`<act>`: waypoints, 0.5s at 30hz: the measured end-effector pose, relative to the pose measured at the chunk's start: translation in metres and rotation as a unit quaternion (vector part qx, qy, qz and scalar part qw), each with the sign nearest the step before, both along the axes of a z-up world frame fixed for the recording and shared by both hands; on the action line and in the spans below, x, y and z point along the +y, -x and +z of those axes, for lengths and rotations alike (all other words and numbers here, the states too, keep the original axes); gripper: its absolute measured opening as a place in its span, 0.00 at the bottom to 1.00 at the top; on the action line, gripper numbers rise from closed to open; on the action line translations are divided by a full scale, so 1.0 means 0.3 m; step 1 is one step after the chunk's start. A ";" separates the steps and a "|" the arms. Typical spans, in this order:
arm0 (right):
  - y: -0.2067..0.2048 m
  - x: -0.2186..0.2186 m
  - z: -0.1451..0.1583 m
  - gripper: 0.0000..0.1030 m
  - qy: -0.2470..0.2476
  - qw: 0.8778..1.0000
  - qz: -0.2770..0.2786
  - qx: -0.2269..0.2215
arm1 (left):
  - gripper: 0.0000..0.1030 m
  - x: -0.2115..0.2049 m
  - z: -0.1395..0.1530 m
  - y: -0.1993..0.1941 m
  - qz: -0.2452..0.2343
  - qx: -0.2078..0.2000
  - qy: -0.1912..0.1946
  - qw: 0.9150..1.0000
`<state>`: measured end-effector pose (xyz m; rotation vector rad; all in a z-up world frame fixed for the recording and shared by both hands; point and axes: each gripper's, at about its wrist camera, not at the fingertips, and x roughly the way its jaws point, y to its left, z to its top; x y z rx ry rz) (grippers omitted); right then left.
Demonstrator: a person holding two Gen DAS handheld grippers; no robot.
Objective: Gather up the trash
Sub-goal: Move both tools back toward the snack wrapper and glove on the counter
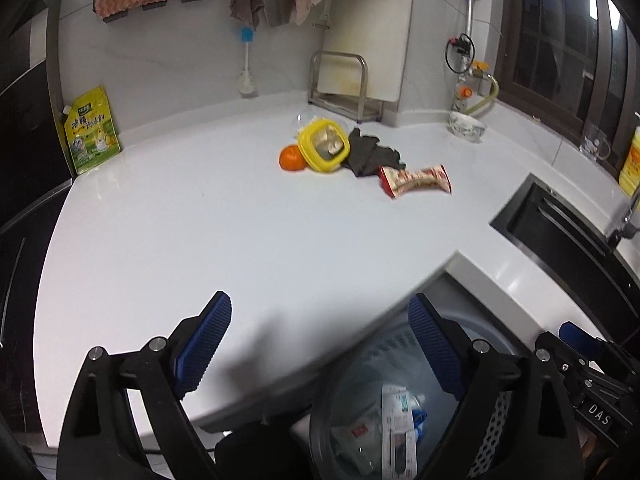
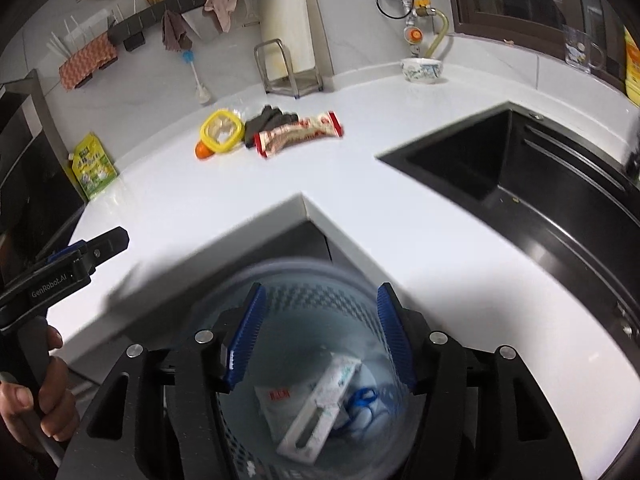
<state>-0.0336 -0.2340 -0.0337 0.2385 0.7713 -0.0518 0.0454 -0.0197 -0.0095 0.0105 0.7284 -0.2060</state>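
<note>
Left wrist view: the left gripper (image 1: 320,344) stands released, its blue pads wide apart with nothing between them, over the edge of the white counter (image 1: 240,240); at 5 o'clock, below the counter edge, sits the trash bin (image 1: 360,420) with paper scraps and a blue bit inside; toward 12 o'clock, well apart from the gripper, lies a cluster on the counter: an orange (image 1: 291,158) touching a yellow-rimmed container (image 1: 324,145), a dark cloth (image 1: 370,152) just beside it, and a red-and-white snack wrapper (image 1: 416,180) at the cloth's 4 o'clock side; a green-yellow pouch (image 1: 92,132) leans on the wall at 10 o'clock; the dark sink (image 1: 560,232) lies at 3 o'clock.

Right wrist view: the right gripper (image 2: 320,340) hangs directly over the bin (image 2: 320,300), jaws parted and empty; a white packet (image 2: 320,400) lies in the bin beneath; the snack wrapper (image 2: 300,134), cloth (image 2: 268,120), container (image 2: 222,130) and orange (image 2: 203,151) rest at 11 o'clock on the counter (image 2: 360,200); the left gripper (image 2: 108,242) shows at 9 o'clock, gripped by a hand (image 2: 36,400); the sink (image 2: 500,160) is at 2 o'clock.
</note>
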 end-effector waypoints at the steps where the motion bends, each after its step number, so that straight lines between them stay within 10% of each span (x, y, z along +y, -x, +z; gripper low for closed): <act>1: -0.033 0.003 0.015 0.55 0.002 1.000 0.001 -0.004 | 0.86 0.003 0.008 -0.019 0.002 -0.003 0.001 1.000; 15: -0.387 0.071 0.055 0.56 -0.031 0.999 -0.015 -0.001 | 0.87 0.061 0.017 -0.269 0.029 -0.009 -0.005 1.000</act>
